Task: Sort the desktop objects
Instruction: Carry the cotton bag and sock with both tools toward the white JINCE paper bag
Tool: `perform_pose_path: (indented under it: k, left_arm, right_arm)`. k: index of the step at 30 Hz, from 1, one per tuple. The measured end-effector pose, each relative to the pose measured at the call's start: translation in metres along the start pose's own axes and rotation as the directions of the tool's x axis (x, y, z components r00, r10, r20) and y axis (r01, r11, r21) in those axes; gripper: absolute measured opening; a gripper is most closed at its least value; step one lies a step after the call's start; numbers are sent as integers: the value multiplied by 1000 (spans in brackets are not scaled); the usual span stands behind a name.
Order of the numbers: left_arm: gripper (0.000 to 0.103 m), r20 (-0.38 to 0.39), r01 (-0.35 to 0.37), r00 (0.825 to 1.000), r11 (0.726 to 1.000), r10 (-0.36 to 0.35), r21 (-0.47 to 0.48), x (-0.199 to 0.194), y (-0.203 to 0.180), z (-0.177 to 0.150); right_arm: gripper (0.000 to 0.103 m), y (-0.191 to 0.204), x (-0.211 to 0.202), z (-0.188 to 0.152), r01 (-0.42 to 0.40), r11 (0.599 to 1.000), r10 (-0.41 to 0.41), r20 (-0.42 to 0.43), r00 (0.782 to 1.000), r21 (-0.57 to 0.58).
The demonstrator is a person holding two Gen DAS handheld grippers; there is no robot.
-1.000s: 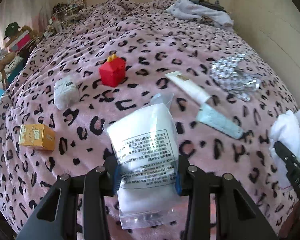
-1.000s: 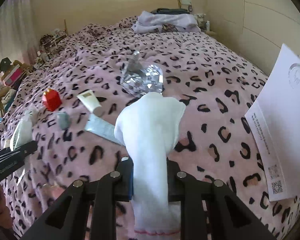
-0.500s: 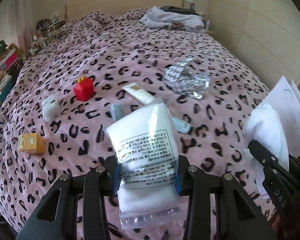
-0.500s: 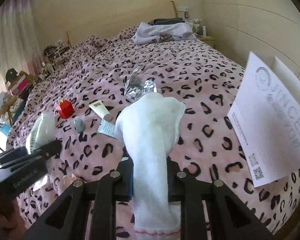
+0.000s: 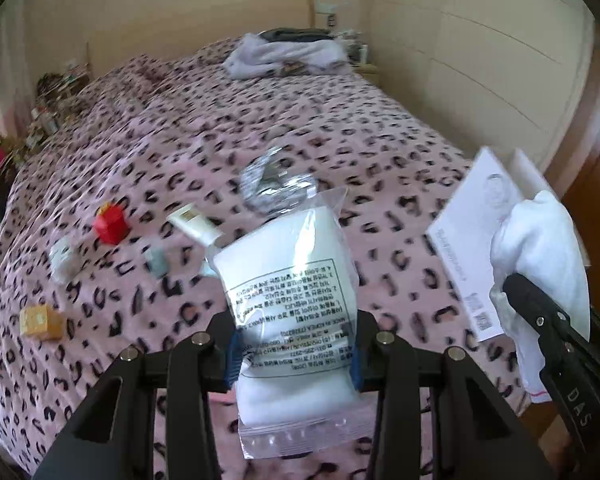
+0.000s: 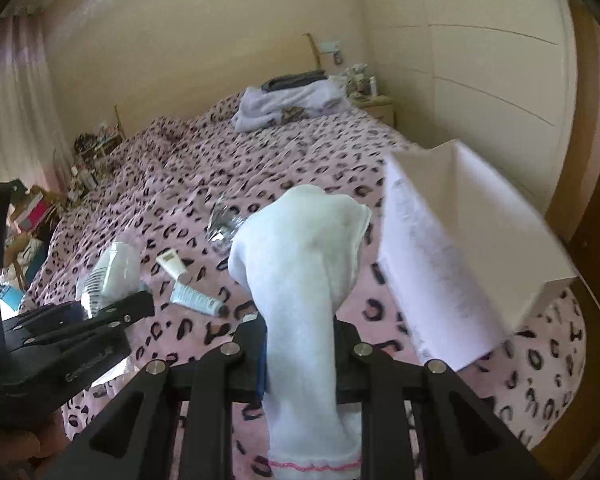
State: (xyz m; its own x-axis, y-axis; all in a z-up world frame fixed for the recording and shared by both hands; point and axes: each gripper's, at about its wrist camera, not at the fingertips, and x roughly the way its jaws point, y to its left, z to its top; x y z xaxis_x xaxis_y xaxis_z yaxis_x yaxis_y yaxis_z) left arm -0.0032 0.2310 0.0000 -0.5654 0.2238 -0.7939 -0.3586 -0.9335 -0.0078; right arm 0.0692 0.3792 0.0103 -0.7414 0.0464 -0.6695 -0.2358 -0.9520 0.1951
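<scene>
Since a second ago both held items have been lifted clear of the bed (image 5: pixel 380 128) and swung toward the right of the frames, where a white open box (image 6: pixel 472 248) has come fully into sight; in the right wrist view its open top now shows at centre right. This is judged to mean that the carry is nearly done and that dropping into the box comes next.

The left hand-held gripper (image 5: pixel 294 354) is clamped on a clear zip bag of white padding (image 5: pixel 288 276), at lower centre of the left wrist view; a printed label faces the camera and the sealed strip hangs below the jaws. The right hand-held gripper (image 6: pixel 300 354) is closed tight on a white sock (image 6: pixel 300 264), which stands upright at centre of the right wrist view, its pink-stitched cuff at the bottom edge.

Left on the bed, at centre left of the left wrist view, are a red toy house (image 5: pixel 110 226), a cream tube (image 5: pixel 194 224), a crumpled foil wrapper (image 5: pixel 278 190) and a small yellow box (image 5: pixel 40 320).
</scene>
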Motion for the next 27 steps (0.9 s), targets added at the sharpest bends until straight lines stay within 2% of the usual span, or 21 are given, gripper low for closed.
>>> perform_pose_path:
  k: [7, 17, 27]
  left_arm:
    - [41, 33, 82, 996, 992, -85, 96, -7, -66, 30]
    - [41, 35, 164, 984, 957, -177, 238, -2, -154, 61]
    - [41, 28, 212, 972, 928, -232, 306, 11, -208, 90]
  right_arm:
    - [21, -45, -27, 22, 45, 998, -48, 56, 997, 41]
    - [21, -103, -42, 41, 91, 992, -98, 84, 992, 92]
    - [21, -144, -43, 56, 122, 985, -134, 98, 986, 125]
